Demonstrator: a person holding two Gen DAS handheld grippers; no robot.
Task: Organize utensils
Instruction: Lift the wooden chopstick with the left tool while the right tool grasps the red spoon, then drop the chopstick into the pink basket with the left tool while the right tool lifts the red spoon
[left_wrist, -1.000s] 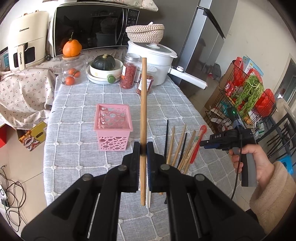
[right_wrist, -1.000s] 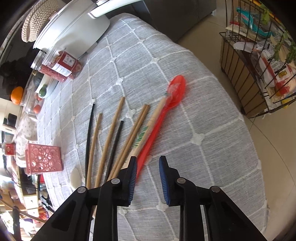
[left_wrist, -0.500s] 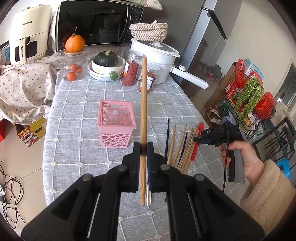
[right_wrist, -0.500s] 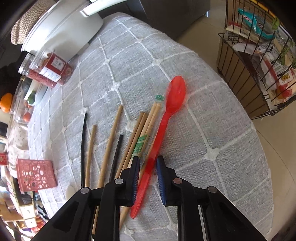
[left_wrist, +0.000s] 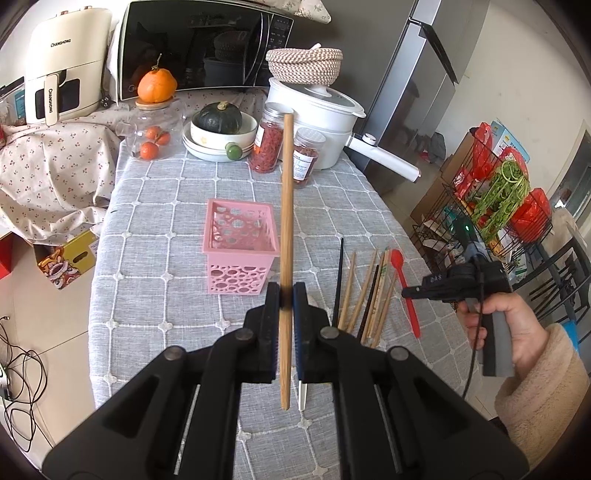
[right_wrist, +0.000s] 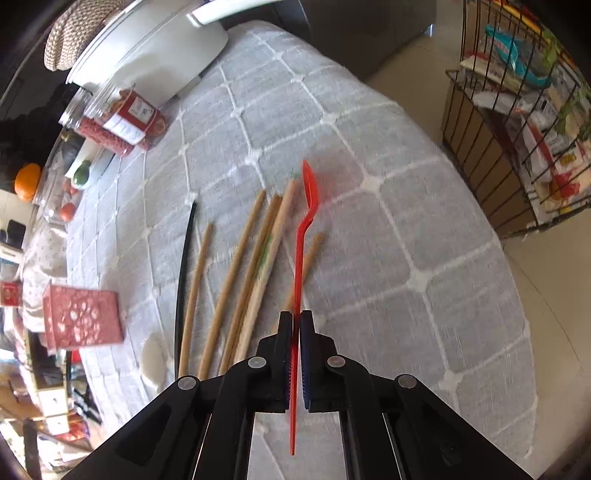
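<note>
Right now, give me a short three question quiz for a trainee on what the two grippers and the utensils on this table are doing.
1. True or false: the left gripper is shut on a long wooden chopstick.
2. What does the right gripper hold?
A. a black chopstick
B. a thin red plastic spoon
C. nothing
3. Fill in: the square pink perforated plastic basket holds ____ utensils so far.

Key
1. True; its pads clamp the stick, which stands roughly upright.
2. B; the jaws have just closed on the handle, with the spoon turned on edge.
3. No; the other chopsticks lie loose on the grey checked tablecloth.
</note>
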